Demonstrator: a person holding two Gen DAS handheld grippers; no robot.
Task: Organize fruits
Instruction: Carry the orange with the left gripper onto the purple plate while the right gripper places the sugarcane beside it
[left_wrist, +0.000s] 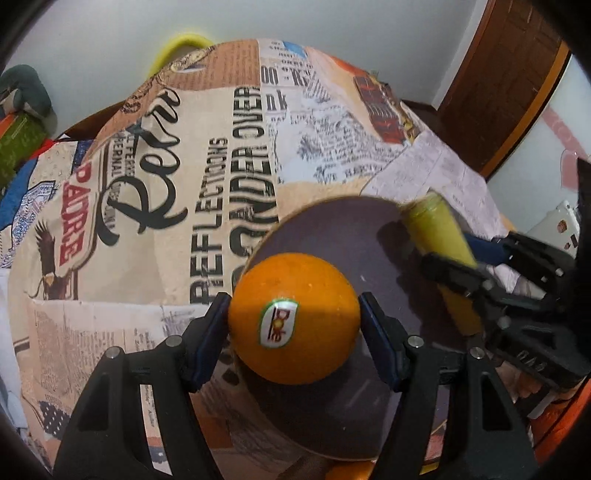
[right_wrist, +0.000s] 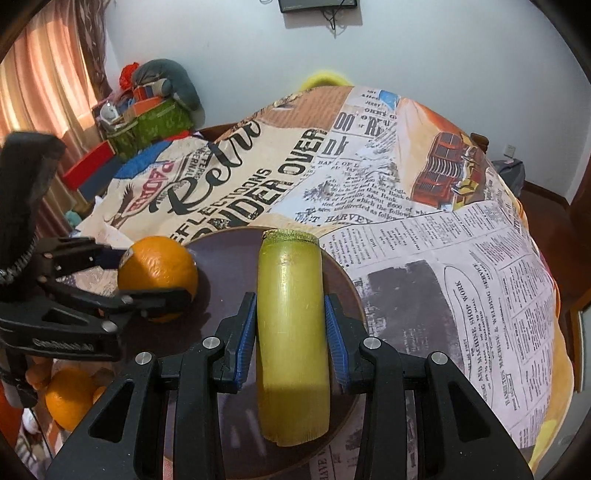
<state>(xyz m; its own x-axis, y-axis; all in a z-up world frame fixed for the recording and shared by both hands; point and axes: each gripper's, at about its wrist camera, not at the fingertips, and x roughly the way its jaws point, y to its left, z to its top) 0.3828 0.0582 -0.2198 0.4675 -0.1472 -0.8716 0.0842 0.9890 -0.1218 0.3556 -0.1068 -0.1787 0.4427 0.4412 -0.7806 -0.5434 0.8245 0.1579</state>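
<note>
Your left gripper (left_wrist: 293, 325) has its fingers (left_wrist: 210, 332) clamped on an orange (left_wrist: 293, 317), one blue pad pressed to each side, the fruit's sticker facing the camera. The orange sits over the near-left part of a round dark tray (left_wrist: 332, 236) that lies on the table, which is covered with a newspaper-print cloth (left_wrist: 166, 166). You cannot tell from the left wrist view whether the orange touches the tray; in the right wrist view its underside appears to meet the tray's surface at the left rim.

Your right gripper (right_wrist: 291, 332) is closed on a yellow-green stalk piece (right_wrist: 291, 314), a cut cylinder held lengthwise between the fingers (right_wrist: 245, 332), its far cut end pointing toward the far rim of the tray (right_wrist: 221, 266). It lies over the right half of the tray, well apart from the orange (right_wrist: 159, 273).

A second orange (right_wrist: 68, 402) shows below the left gripper (right_wrist: 122, 284), off the tray near the table's left edge. A green box of clutter (right_wrist: 155, 125) sits by the wall beyond the far-left corner.
</note>
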